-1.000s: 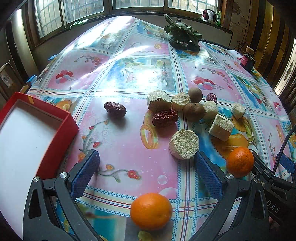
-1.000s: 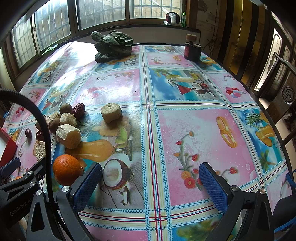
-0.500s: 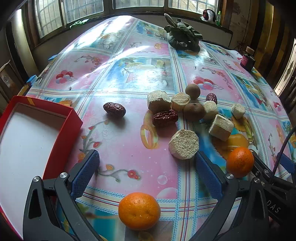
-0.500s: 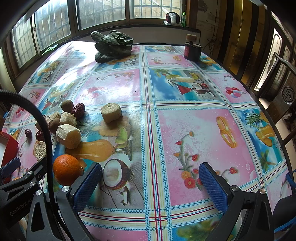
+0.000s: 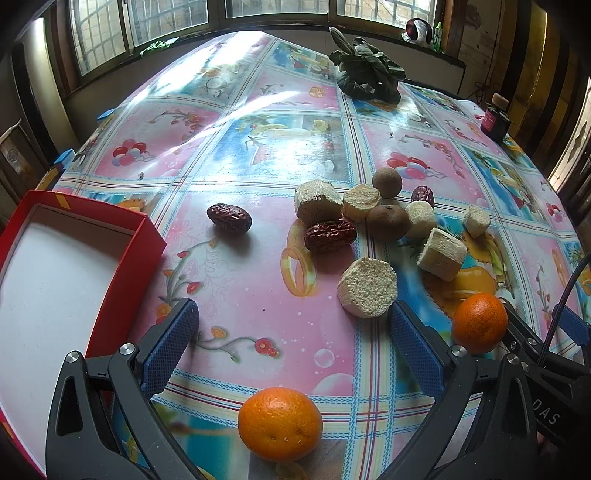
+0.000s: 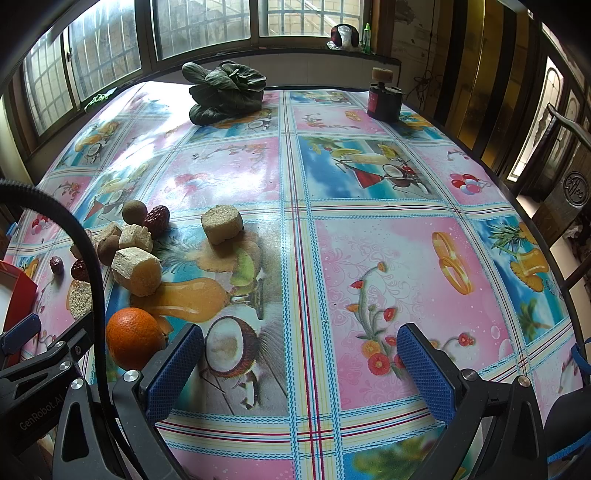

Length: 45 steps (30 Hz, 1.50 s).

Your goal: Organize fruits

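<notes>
Both tools, left tool (image 5: 293, 336) and right tool (image 6: 300, 356), hover wide open and empty over a counter (image 6: 369, 258) in glossy fruit-print oilcloth beneath barred windows. Oranges (image 5: 280, 423), dates and cut cane sit beside a red box (image 5: 122, 273); "GenRobot.AI" marks one tool.

Daylight from the windows (image 5: 147, 26) glares off the tablecloth (image 5: 236, 122); fisheye edges bend, dim.

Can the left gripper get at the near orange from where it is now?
Probably yes. The left gripper is open, and the near orange sits on the tablecloth between its fingers with nothing in between. The red box stands clear to the left.
</notes>
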Each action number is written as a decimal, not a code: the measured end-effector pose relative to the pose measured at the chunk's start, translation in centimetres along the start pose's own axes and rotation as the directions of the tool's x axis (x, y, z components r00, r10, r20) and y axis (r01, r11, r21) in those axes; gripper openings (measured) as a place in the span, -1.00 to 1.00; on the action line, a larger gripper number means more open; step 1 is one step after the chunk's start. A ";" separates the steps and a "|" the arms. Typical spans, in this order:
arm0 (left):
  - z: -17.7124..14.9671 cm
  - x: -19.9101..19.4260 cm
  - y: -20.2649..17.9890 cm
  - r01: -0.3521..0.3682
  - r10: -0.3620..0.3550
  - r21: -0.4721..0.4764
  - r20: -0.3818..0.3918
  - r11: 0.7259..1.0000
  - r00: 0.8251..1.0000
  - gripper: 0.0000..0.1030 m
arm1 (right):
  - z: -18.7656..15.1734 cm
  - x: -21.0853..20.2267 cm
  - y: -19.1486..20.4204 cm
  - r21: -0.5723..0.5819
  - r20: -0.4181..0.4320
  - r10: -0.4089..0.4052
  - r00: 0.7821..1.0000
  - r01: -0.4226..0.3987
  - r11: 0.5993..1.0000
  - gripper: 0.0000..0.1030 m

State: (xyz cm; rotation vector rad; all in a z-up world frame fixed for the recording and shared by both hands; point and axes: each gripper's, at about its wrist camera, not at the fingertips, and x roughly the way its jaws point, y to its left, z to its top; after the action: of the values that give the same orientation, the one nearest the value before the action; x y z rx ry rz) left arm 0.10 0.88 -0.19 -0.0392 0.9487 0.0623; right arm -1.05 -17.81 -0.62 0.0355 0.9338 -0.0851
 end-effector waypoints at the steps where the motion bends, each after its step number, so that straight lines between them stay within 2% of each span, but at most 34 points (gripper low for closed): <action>1: 0.0 -0.1 0.0 -0.003 0.003 -0.002 0.000 1.000 1.000 1.00 | 0.0 0.0 0.0 0.000 0.000 0.000 1.000 0.000 1.000 1.00; 45: -0.5 -0.3 0.0 0.003 -0.003 0.005 0.000 1.000 1.000 1.00 | -0.1 -0.1 -0.1 -0.023 0.000 0.015 1.000 -0.015 1.000 1.00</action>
State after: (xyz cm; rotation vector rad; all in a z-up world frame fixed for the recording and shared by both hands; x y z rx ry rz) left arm -0.52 0.83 -0.25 -0.0358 0.9483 0.0569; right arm -1.20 -17.89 -0.55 0.0211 0.9345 -0.0603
